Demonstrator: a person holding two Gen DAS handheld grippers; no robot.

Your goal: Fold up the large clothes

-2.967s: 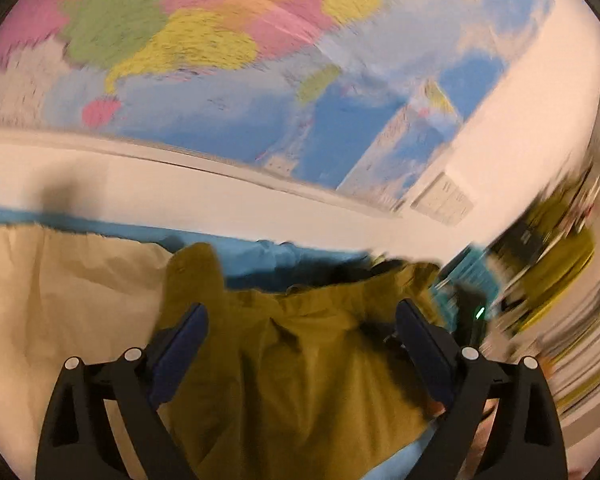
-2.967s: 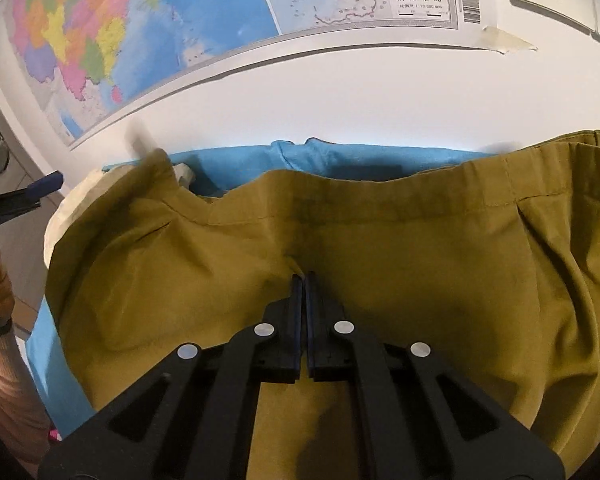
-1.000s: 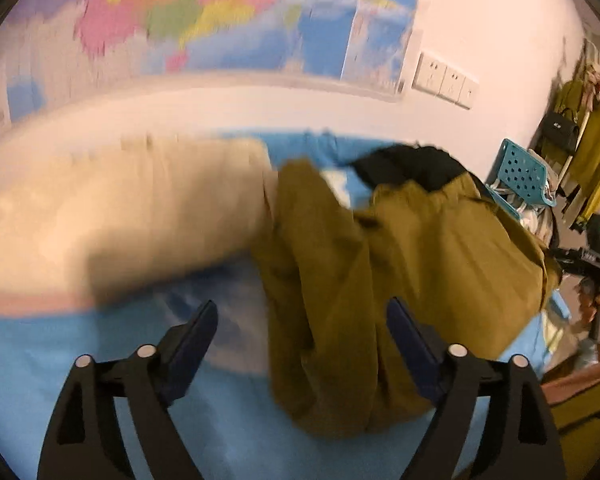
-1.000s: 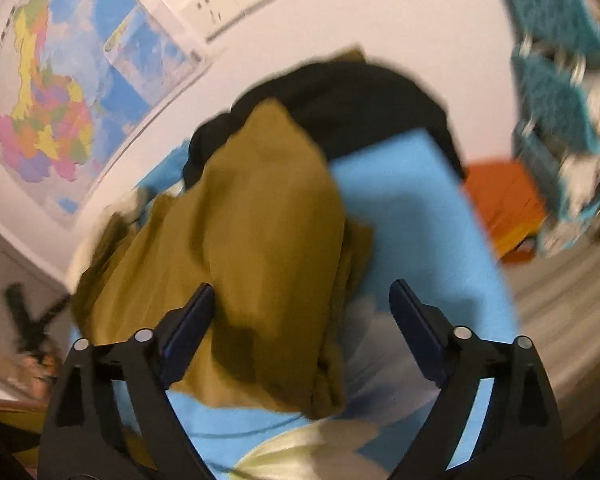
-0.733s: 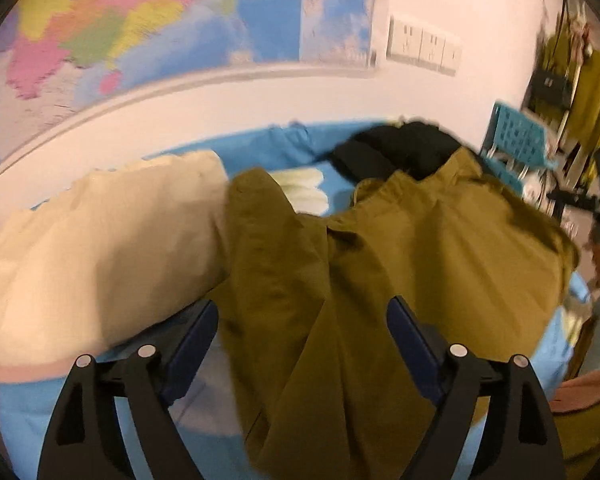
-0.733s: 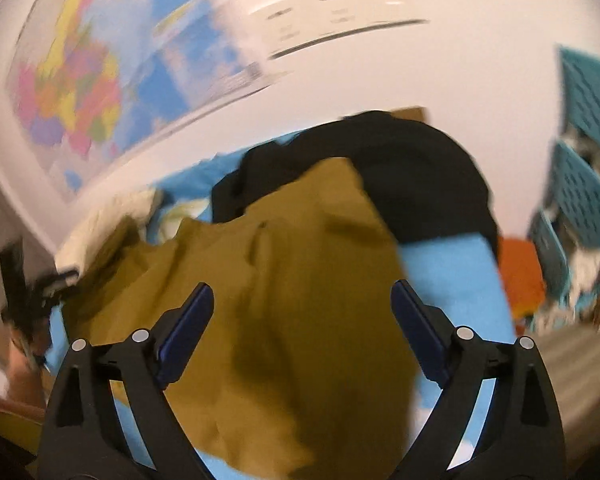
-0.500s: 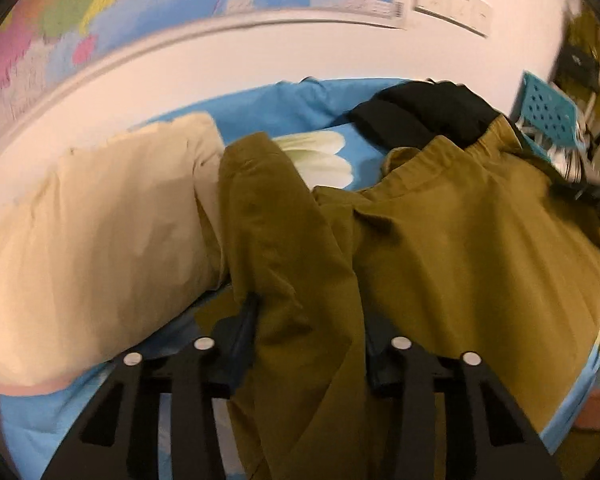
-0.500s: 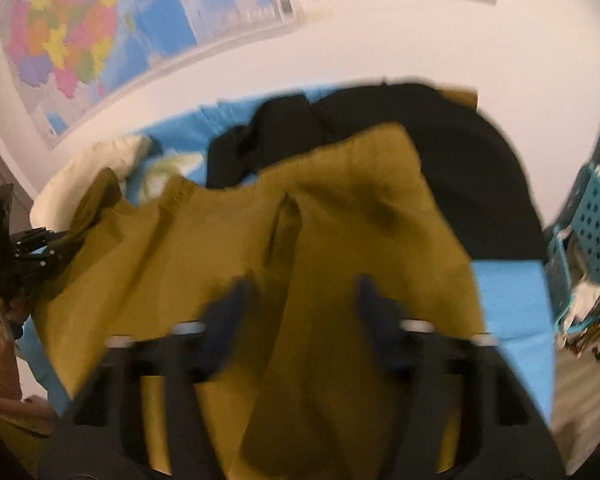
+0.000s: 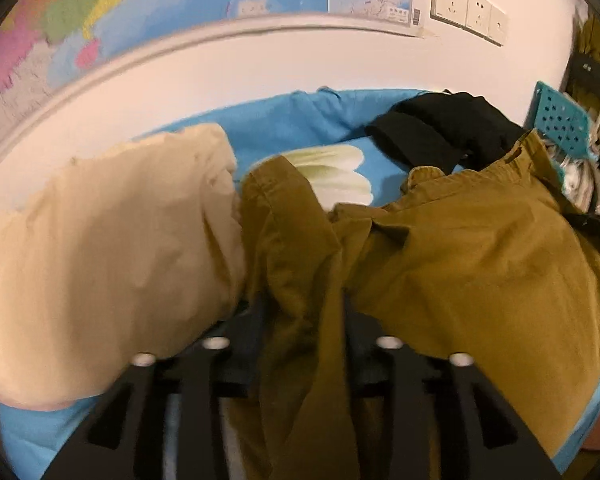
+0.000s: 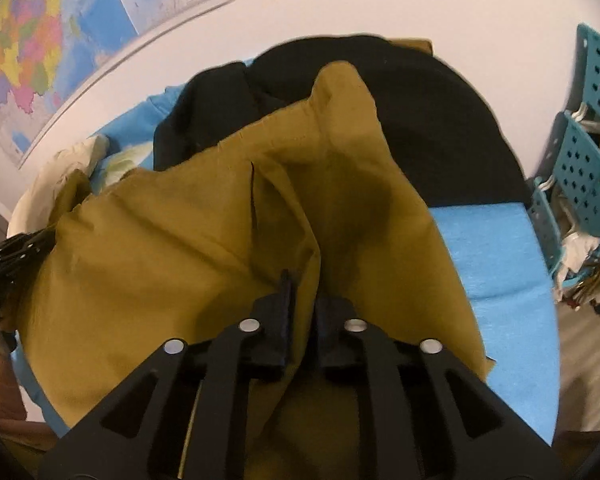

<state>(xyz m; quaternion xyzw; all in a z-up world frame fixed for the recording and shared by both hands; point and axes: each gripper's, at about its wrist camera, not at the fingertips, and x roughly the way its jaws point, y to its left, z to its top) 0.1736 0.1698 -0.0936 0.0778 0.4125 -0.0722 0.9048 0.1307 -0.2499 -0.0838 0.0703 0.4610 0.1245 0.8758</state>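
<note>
Olive-brown trousers [image 9: 460, 260] lie crumpled across a blue sheet [image 9: 300, 124]. My left gripper [image 9: 302, 320] has a thick fold of one trouser leg bunched between its fingers; the jaws are opening slightly while the pads still press the cloth. In the right wrist view the trousers [image 10: 160, 240] fill the middle. My right gripper [image 10: 306, 300] pinches a raised ridge of fabric near the waistband; its jaws are also opening a little with the cloth between them. The left gripper [image 10: 20, 248] shows at that view's left edge.
A beige garment [image 9: 100, 240] lies heaped left of the trousers, touching them. A black garment [image 10: 420, 120] lies behind them against the white wall. Teal perforated crates [image 10: 588, 160] stand to the right of the bed. A map [image 9: 180, 0] hangs on the wall.
Both grippers were wide open above the trousers. They have come down onto the cloth and their fingers have closed around folds of it.
</note>
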